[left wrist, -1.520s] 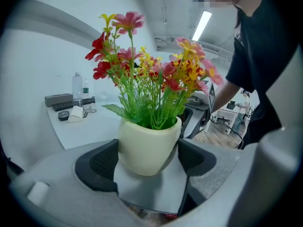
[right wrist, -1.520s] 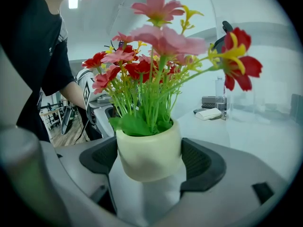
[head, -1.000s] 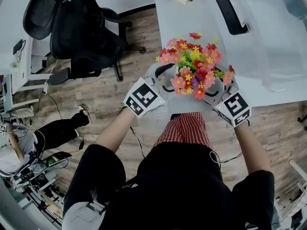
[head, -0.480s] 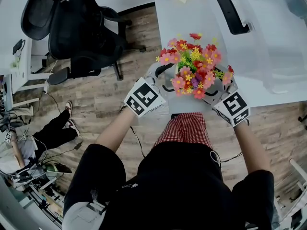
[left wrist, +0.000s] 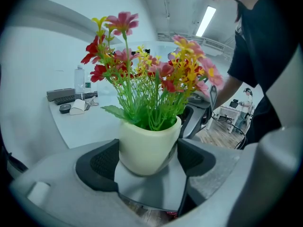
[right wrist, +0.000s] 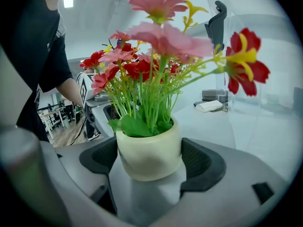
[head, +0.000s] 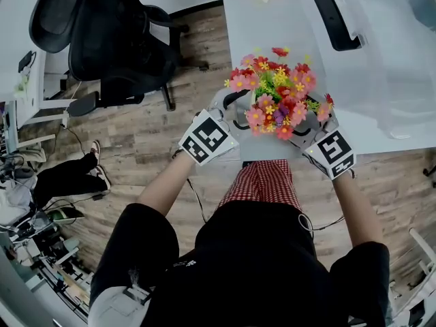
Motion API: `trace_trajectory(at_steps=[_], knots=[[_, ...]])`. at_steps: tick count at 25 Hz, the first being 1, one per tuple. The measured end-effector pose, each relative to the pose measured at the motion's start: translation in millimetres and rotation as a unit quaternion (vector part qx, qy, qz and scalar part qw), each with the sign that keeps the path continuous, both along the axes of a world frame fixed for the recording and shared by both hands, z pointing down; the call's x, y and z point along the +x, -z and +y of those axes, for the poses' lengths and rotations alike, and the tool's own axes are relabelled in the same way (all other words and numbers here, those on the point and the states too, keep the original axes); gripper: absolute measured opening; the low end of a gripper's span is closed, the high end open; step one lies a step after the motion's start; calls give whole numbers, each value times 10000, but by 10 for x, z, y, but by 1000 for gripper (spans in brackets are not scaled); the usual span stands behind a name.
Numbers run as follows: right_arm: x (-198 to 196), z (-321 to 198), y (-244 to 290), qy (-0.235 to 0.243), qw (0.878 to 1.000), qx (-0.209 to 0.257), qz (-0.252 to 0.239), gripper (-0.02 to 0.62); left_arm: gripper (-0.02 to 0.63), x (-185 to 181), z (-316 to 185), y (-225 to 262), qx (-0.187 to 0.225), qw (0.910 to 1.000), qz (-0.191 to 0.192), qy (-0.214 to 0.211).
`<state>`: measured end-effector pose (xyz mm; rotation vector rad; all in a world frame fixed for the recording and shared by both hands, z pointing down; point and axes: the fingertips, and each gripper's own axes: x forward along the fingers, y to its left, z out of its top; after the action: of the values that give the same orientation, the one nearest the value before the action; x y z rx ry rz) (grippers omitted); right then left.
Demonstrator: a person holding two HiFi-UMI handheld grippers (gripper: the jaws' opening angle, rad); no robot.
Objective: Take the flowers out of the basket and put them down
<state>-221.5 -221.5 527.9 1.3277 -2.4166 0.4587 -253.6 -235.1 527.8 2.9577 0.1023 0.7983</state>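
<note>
Flowers (head: 276,90): a bunch of pink, red and yellow blooms on green stems. They stand in a cream pot (left wrist: 147,143) at the near edge of a pale table (head: 266,26), directly in front of the person.

In the head view the blooms hide the pot altogether, along with most of both sets of jaws. Only the marker cubes (head: 208,138) show plainly there, and their black-and-white squares carry no readable writing.

The left gripper (left wrist: 149,145) has its jaws set wide, one dark ribbed pad against each side of the pot, so it is closed on the pot. The right gripper (right wrist: 149,148) meets the pot from the opposite side and is likewise clamped on its cream wall, with pads touching left and right. Whether the pot's base rests on the table or hangs just clear of it cannot be told, because the gripper bodies cut off the view beneath it.

The left gripper view alone shows a clear bottle (left wrist: 79,79) and a dark flat device (left wrist: 66,94) far back on the table. The bottle's label is too small to read. The right gripper view alone shows a white folded item (right wrist: 210,106) on the table behind the stems. Only the head view shows the black office chair (head: 109,39) on the wood floor, well apart from the table.
</note>
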Motion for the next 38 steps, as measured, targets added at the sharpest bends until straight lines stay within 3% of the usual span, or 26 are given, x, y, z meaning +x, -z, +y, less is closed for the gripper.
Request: trace_trajectory(at_steps=[38], knots=[[28,-10,-116,8,9999,21,120,437,387,13,-12,-110,63,10000,15,56]])
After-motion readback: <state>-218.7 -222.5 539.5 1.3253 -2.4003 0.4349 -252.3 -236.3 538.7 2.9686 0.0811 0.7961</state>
